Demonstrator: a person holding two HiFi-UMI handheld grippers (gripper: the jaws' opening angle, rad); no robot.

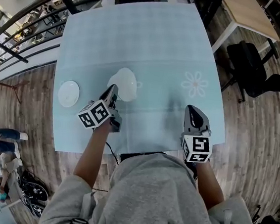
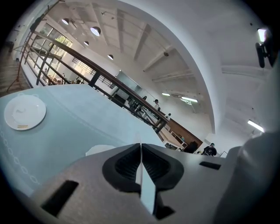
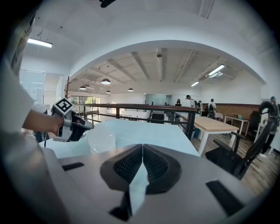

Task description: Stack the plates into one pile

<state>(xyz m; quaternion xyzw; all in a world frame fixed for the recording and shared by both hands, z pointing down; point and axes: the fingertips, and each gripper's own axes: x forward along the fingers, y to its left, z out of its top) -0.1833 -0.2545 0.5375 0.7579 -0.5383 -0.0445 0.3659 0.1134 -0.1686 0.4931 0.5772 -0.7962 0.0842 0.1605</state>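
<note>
The tablecloth (image 1: 162, 46) is lying open across its far half and right side; a small plate (image 1: 69, 93) is sitting near the left edge (well apart from the larger plate (image 1: 124, 82)).

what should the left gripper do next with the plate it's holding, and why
Probably carry it leftward and lower it flat onto the second plate. The left gripper is shut on the rim of a tilted plate, while the second plate lies alone near the left edge of the table. The right gripper is shut and empty.
</note>
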